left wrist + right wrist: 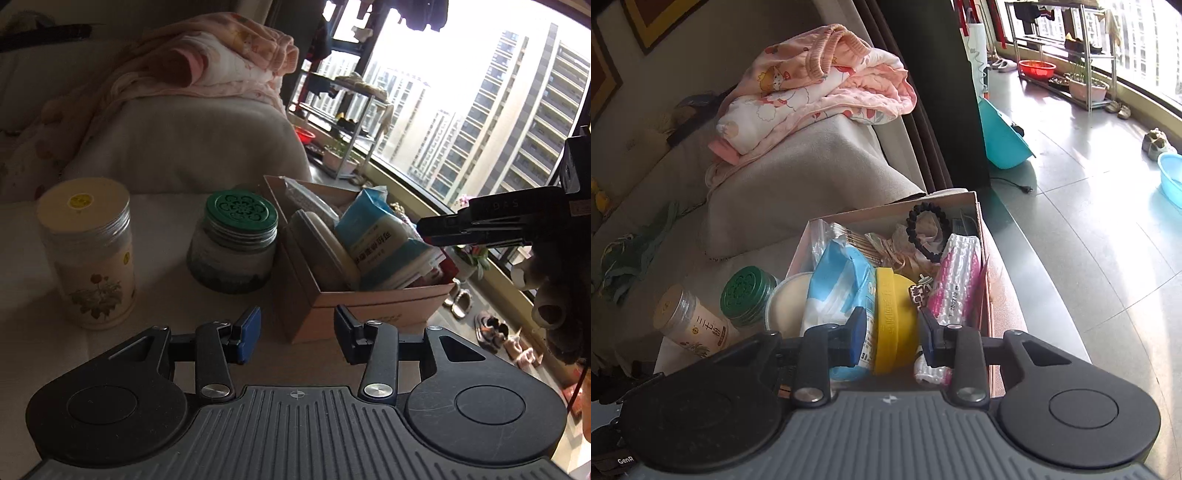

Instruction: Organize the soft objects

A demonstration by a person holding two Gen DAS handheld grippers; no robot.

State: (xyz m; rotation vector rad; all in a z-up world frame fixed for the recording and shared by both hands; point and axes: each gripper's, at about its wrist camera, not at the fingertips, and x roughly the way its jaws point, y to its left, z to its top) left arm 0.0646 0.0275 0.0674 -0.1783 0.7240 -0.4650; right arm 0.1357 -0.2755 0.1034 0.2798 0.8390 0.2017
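A pink cardboard box [369, 301] stands on the table, also in the right wrist view [983, 236]. It holds a blue-white tissue pack [836, 291], a yellow round thing with a wristband [894, 321], a pink bubble-wrap packet [956, 280], a black bead bracelet [925, 230] and a pale round puff [325, 243]. My left gripper [297, 332] is open and empty, low in front of the box. My right gripper [891, 332] is open above the box's near end, its fingers either side of the yellow thing. It shows in the left wrist view [436, 229] over the box's right side.
A tall cream-lidded jar [88, 251] and a green-lidded jar [234, 243] stand left of the box. Pink clothes [812, 92] lie on the sofa arm [798, 184] behind. To the right are the table edge, the floor, a metal rack [1067, 48] and basins.
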